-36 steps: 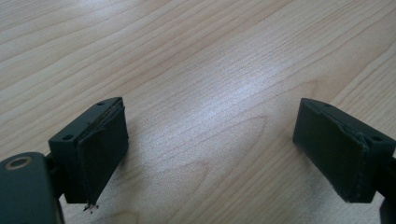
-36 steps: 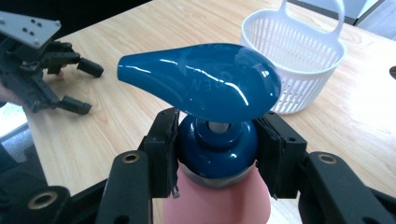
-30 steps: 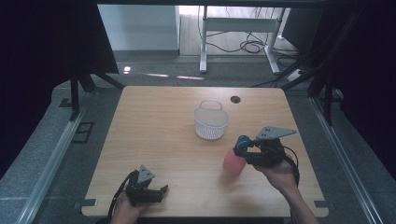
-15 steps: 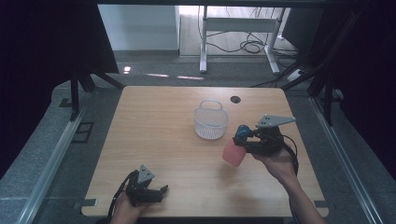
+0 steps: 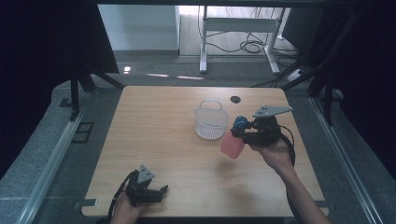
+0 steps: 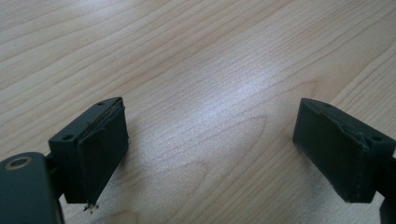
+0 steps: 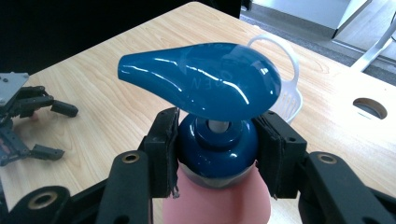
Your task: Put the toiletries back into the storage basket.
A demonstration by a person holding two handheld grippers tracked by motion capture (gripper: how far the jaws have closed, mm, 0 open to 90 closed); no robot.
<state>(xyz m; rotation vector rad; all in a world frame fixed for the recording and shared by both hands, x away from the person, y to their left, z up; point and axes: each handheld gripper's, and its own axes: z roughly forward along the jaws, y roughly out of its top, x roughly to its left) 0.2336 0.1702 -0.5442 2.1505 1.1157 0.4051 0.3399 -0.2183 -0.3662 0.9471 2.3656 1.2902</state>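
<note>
**Wooden tabletop: pump bottle lifted at the neck, basket next to it**

Wooden tabletop (image 5: 154,140) is mostly bare, with a dark surround and a grey floor beyond the far edge.

- Right gripper (image 7: 217,149) is clamped on the blue collar of a pump bottle (image 5: 232,145), jaws pressing from both sides just under the blue pump head (image 7: 201,79). Gripping at the collar makes sense: it is rigid and narrow, and the head above acts as a stop so the bottle can't slip down out of the jaws.
- Pink bottle body hangs below the jaws, tilted, apparently clear of the wood, just beside the white mesh basket (image 5: 211,122) on its right side. Not over the rim yet.
- Basket stands upright near the table's middle-rear, handle up, and looks empty. Judgement: likely drop target; the bottle needs to go up over the rim and left before release.
- Left gripper (image 6: 212,154) sits low at the near edge, jaws wide apart, nothing between them, bare wood underneath. Parked well away from the carry path.
- Risk: a tilted bottle could clip the basket rim and push it.
</note>
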